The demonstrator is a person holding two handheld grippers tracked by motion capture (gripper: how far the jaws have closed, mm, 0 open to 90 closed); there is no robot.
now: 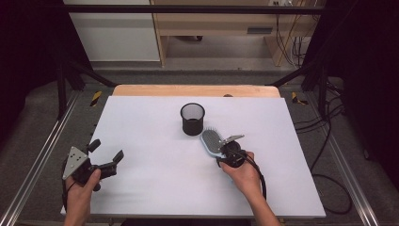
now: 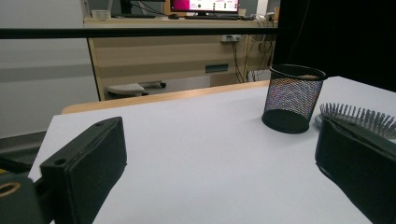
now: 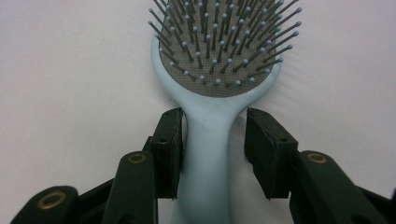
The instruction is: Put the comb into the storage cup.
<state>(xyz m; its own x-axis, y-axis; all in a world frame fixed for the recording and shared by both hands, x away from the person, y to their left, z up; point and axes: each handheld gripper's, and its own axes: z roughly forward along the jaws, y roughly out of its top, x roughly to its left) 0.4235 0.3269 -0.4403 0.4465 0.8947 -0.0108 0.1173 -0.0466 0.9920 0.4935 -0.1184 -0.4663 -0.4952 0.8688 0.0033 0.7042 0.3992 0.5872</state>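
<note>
Right claw [image 3: 212, 154] straddles the light-blue hairbrush [image 3: 212, 84] handle, one pad touching and the other not yet, so it's still lying bristles-up on the white table [image 1: 150, 188] beside the mesh pen cup [image 1: 192, 118]; left claw [image 1: 106, 151] waits wide open, lift and drop-in probably still ahead.

Left hand [image 1: 80, 188] sits at the near left corner of the white table [image 1: 155, 183], forearm coming in from the table's near edge; the left gripper [image 1: 106, 153] points across the table, jaws spread wide; right hand [image 1: 244, 175] is right of the table's middle; the right gripper [image 3: 212, 154] aims away from the near edge, jaws part-closed with a gap at one pad.
</note>
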